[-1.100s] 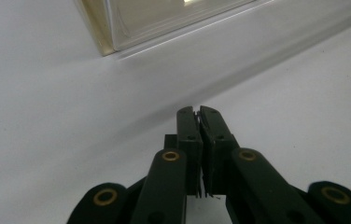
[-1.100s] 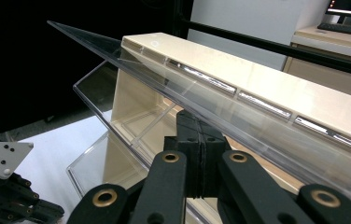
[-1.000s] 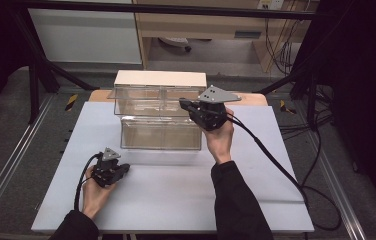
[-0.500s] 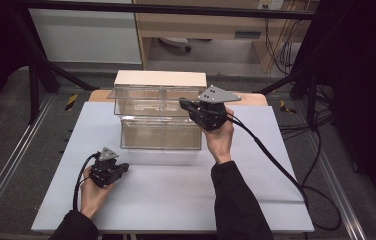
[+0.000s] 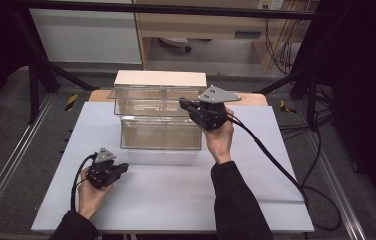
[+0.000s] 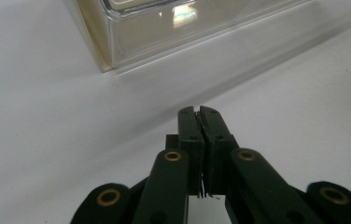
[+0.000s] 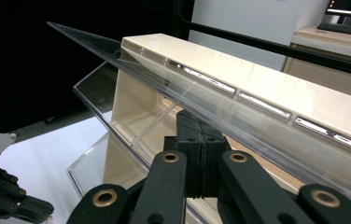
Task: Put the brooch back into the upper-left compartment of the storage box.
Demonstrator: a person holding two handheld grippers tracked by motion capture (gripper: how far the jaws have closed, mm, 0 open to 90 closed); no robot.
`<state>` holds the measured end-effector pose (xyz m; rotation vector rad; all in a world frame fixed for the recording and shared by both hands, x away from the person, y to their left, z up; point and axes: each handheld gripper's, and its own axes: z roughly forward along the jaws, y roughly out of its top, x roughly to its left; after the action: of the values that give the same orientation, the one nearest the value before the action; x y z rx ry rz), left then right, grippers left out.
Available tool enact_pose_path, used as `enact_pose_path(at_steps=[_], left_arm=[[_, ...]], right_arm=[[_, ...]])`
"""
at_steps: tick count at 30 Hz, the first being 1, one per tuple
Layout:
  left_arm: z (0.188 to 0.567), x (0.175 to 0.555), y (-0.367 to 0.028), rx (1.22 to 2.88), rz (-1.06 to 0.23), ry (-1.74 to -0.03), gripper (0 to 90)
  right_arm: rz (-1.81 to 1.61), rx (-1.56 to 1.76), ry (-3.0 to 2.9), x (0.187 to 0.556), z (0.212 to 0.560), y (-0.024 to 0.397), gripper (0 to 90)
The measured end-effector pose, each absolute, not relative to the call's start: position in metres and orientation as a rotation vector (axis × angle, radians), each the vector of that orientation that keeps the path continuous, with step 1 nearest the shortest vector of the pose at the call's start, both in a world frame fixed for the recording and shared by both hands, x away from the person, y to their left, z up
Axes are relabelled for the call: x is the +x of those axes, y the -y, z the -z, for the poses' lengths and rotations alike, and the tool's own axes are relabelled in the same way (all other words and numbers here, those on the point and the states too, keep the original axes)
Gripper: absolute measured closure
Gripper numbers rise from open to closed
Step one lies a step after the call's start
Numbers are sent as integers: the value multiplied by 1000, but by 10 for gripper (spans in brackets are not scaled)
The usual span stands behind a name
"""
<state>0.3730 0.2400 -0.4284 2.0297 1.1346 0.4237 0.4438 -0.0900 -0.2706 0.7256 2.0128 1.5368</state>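
Grippers at a clear two-tier bin on a white table.
High view: the right gripper (image 5: pixel 185 104) reaches the upper tier of the clear bin (image 5: pixel 160 125) on the white table (image 5: pixel 176 190); the left gripper (image 5: pixel 122 169) hovers apart, near the front. Left gripper view: jaws clenched on nothing, the bin's lower corner ahead, its top cut off. Right gripper view: jaws clenched, tips hidden behind the tilted clear flap (image 7: pixel 239 112); whether they touch it is unclear.

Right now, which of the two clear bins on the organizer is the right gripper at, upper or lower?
The upper bin: the right gripper sits at its tilted-out clear front. The lower bin stands below it, nearer the left gripper.
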Motion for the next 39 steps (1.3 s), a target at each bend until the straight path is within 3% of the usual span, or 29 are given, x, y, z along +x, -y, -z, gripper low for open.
enact_pose_path(at_steps=[39], left_arm=[[395, 350, -246, 1898, -514, -1015, 878]], right_arm=[[-1542, 730, -2011, 444, 271, 90, 900]])
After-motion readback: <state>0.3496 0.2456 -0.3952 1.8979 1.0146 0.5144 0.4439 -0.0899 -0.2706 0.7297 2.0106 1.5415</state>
